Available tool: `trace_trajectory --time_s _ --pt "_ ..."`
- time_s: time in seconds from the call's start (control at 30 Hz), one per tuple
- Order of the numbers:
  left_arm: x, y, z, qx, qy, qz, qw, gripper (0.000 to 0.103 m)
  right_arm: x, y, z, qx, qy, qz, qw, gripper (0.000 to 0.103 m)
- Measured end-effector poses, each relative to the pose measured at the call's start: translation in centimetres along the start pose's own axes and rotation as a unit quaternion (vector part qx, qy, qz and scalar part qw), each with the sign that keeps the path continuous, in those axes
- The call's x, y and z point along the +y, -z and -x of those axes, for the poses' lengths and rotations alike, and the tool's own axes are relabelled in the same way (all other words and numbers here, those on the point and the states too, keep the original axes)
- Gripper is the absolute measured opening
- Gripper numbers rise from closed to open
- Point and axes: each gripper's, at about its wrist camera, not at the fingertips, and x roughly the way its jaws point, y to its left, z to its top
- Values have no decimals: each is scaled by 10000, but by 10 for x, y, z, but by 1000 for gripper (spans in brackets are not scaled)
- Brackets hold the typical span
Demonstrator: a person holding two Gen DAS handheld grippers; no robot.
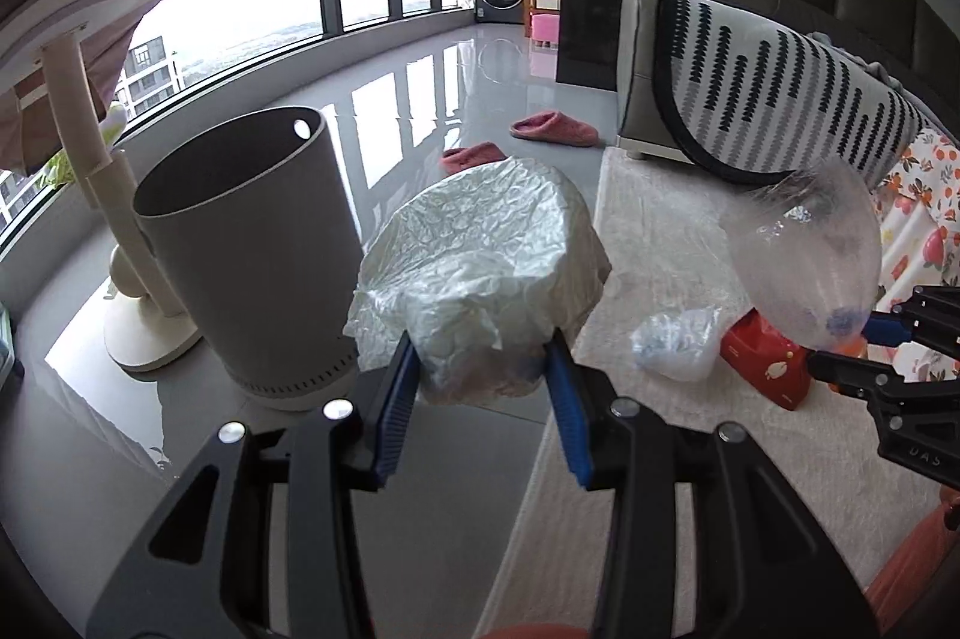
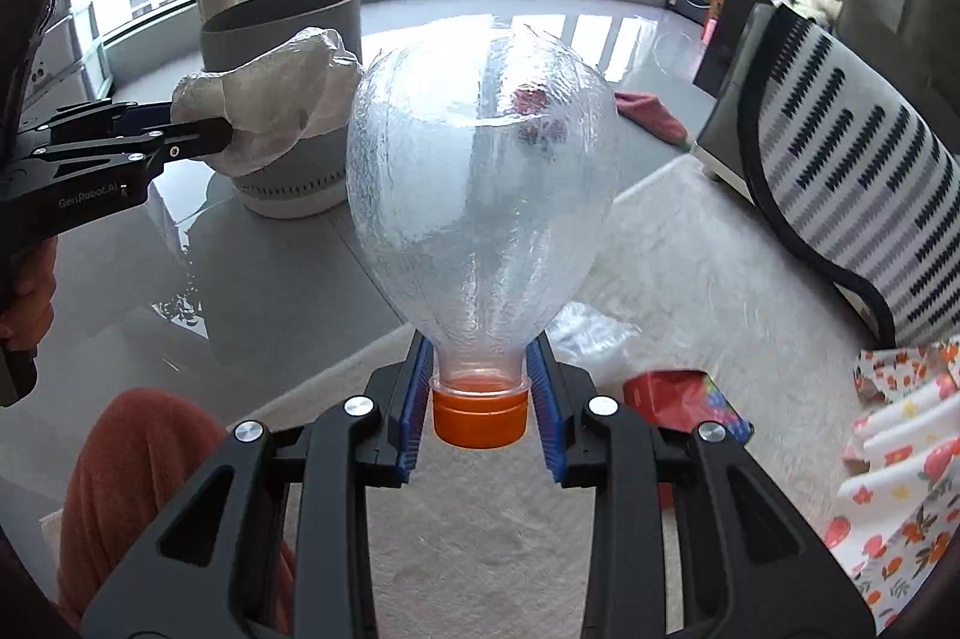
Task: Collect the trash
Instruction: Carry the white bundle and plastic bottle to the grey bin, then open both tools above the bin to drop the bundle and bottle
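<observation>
While raised, left fingers (image 1: pixel 403 387) pinching crumpled plastic (image 1: pixel 480 255), right fingers (image 2: pixel 420 399) narrowly gripping bottle (image 2: pixel 480 171).

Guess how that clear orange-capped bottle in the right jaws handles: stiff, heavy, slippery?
Probably light: the clear bottle looks empty, with the floor showing through it. Likely thin and crushable, since its wall looks crinkled, so a squeeze on the body could buckle it. The right gripper pinches the neck just above the orange cap, a stiffer spot; the long body might swing.
</observation>
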Motion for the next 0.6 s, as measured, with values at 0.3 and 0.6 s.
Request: trace_trajectory --time_s 0.3,0.6 --pt "123 -54 20 -384 -852 341 9950 42 78 -120 -31 -461 -508 832 9942 30" --pt "196 -103 2 -474 -1269 551 9893 42 126 -247 -84 -668 -922 890 9895 30"
